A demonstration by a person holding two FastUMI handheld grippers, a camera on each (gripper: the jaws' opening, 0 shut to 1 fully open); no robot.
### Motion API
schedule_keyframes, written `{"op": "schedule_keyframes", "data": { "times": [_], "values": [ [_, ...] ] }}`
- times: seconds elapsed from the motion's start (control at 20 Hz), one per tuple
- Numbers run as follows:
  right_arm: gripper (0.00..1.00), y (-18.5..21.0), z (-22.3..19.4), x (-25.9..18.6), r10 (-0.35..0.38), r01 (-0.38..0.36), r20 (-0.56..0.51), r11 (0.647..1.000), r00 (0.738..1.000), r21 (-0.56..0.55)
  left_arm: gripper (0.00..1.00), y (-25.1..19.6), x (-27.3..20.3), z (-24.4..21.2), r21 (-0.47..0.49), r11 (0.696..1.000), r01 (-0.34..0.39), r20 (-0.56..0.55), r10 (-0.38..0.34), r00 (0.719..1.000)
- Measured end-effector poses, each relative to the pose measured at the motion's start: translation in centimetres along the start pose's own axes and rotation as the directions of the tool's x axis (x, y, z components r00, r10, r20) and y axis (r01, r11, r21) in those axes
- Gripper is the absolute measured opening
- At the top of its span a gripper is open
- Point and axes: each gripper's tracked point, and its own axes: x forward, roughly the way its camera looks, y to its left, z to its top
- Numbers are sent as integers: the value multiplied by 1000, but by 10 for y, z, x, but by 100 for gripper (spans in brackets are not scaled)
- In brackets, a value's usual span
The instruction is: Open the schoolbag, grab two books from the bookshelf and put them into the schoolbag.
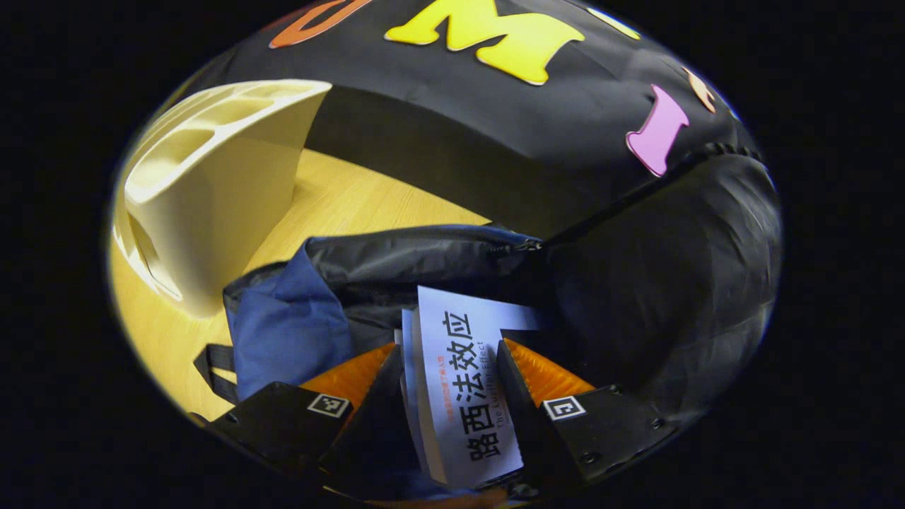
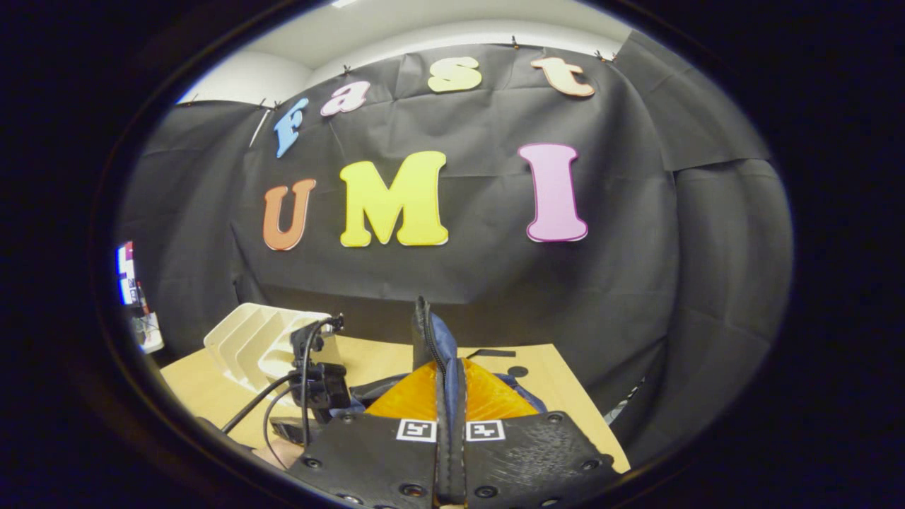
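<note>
My left gripper (image 1: 452, 353) is shut on a pale book (image 1: 459, 382) with black print on its cover. The book stands upright, its lower end pointing into the open mouth of the blue and black schoolbag (image 1: 290, 332). On the right, the bag's black flap (image 1: 672, 283) is raised. My right gripper (image 2: 450, 382) is shut on the schoolbag's zipped edge (image 2: 428, 332) and holds it upright above the table. The left gripper's body and cable (image 2: 311, 382) show to the left of it. The cream bookshelf (image 1: 212, 184) stands on the table beside the bag.
The wooden table (image 1: 353, 205) runs back to the black cloth wall. In the right gripper view the cream bookshelf (image 2: 247, 346) stands at the table's left, and the table's right edge (image 2: 587, 410) drops off near the bag. A strap (image 1: 212, 367) lies by the bag.
</note>
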Motion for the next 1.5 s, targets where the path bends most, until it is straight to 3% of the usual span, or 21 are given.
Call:
{"op": "schedule_keyframes", "data": {
  "times": [0.05, 0.1, 0.3, 0.6, 0.85, 1.1, 1.15, 1.25, 1.4, 1.45, 1.5],
  "values": [
    [0, 1, -2, -1, -1, 1, -1, 1000, 1000, 1, 89, -1, -10, 7, 39, 999, -7, 11, 7, 1000],
    [1, 0, -4, 0, -5, 5, -3, 1000, 1000, 2, 100, 0, -3, 3, 76, 997, -12, 18, 11, 1000],
    [1, 0, -9, -2, -23, 23, -13, 1000, 1000, 2, 100, 7, -17, 1, 117, 993, -21, 20, 18, 1000],
    [1, 1, -28, -2, -63, 63, -50, 998, 997, 3, 100, 59, -67, 25, 161, 983, -94, 139, 72, 988],
    [3, 7, -49, -6, -91, 93, -89, 995, 992, 22, 100, 108, -129, 51, 158, 976, -151, 235, 112, 966],
    [5, 9, -68, -15, -154, 156, -115, 988, 981, 10, 99, 155, -196, 66, 168, 961, -220, 350, 151, 925],
    [12, 9, -72, -18, -172, 173, -121, 985, 978, -3, 99, 163, -210, 68, 171, 957, -233, 371, 157, 915],
    [16, 12, -79, -27, -196, 195, -126, 981, 972, -22, 99, 180, -238, 72, 158, 950, -270, 416, 184, 890],
    [39, 26, -84, -43, -201, 198, -107, 980, 974, -34, 98, 198, -276, 68, 137, 947, -290, 460, 198, 866],
    [41, 31, -85, -51, -203, 199, -98, 979, 974, -42, 98, 199, -286, 70, 136, 946, -294, 469, 200, 860],
    [55, 34, -86, -58, -202, 198, -87, 979, 975, -54, 98, 204, -296, 68, 137, 943, -302, 478, 204, 854]
  ]
}}
